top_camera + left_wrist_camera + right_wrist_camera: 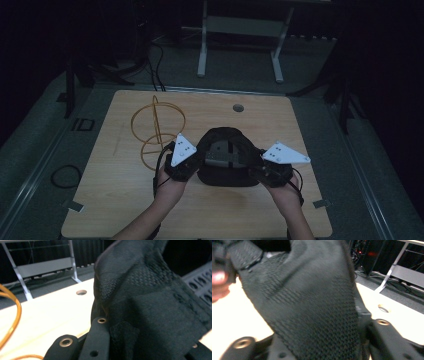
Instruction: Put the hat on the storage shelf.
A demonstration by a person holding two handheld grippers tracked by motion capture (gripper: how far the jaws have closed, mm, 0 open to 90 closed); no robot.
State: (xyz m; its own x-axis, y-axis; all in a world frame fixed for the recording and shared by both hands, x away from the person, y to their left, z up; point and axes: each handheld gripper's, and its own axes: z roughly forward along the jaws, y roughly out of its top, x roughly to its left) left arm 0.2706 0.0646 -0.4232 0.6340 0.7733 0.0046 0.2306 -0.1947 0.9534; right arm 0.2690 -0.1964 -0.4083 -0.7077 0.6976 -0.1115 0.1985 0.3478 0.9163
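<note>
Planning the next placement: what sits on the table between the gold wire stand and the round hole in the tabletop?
Nothing: in the high view, bare wood runs from the gold wire stand to the round hole. The black fabric item sits nearer the person.

Place: a dim lab or test room.
Work surface: a pale wooden table (125, 200) with a round cable hole (238, 107).
Floor: grey carpet, black cables (155, 65) trailing across it.
Background: a white metal desk frame (240, 40) against darkness.
</note>
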